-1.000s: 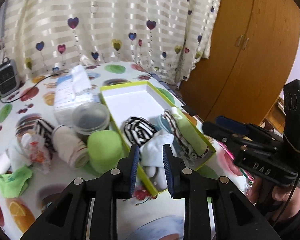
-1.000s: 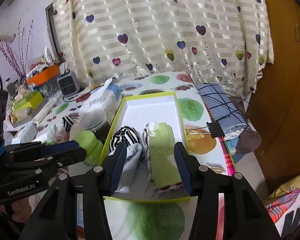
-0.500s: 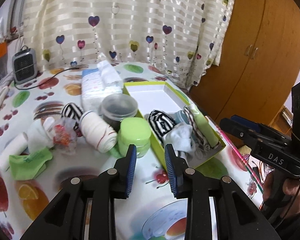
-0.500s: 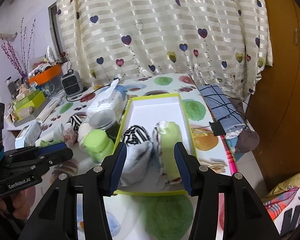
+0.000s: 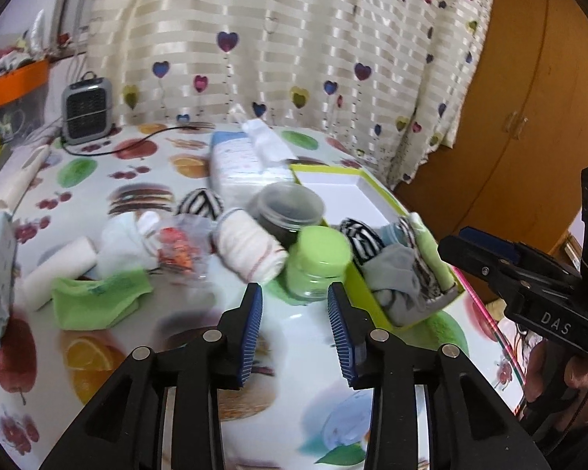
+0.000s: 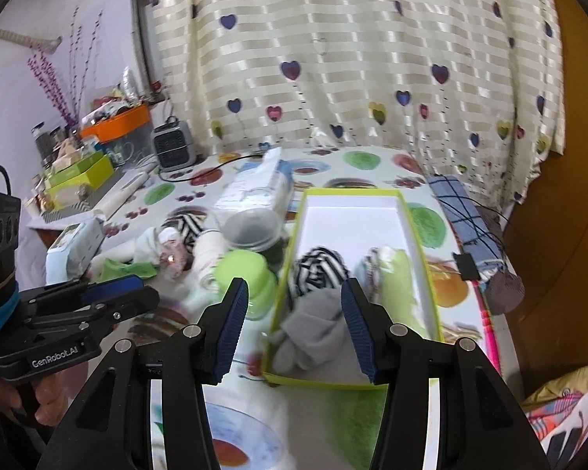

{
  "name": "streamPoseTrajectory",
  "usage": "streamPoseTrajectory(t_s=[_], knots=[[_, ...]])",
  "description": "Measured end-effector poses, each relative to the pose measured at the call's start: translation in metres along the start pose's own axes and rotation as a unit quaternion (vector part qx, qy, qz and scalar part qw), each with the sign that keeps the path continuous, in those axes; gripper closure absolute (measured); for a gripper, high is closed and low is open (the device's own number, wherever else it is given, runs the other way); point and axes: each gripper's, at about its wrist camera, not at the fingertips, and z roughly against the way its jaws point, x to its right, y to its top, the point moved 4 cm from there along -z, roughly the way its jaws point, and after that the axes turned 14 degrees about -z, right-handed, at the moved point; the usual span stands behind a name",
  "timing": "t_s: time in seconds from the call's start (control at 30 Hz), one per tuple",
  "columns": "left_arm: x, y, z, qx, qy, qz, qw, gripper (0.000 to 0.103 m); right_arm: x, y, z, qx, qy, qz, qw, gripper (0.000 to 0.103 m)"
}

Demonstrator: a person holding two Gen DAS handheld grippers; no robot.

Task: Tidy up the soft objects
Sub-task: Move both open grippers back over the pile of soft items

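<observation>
hovering open and empty, left gripper [image 5: 294,309] widening, right gripper [image 6: 294,313] partly hiding grey sock [image 6: 313,325]

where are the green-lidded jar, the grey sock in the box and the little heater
green-lidded jar [image 5: 320,243]: left wrist view, top of its lid
grey sock [image 6: 313,319]: right wrist view, its bunched middle
little heater [image 5: 85,109]: left wrist view, front grille

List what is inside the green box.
The green box holds a striped sock roll, a grey sock and a green cloth. Its far half is bare; anything beneath them is hidden.
</observation>
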Motion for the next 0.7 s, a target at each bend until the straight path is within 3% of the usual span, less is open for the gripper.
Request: streamPoseTrajectory(t_s=[0.7], knots=[[-0.08, -0.02, 0.014, -0.004, 0.07, 0.06, 0.9957, 0.057, -0.061, -0.005, -0.027, -0.027, 0.049, 0.056, 0.997, 0.052]])
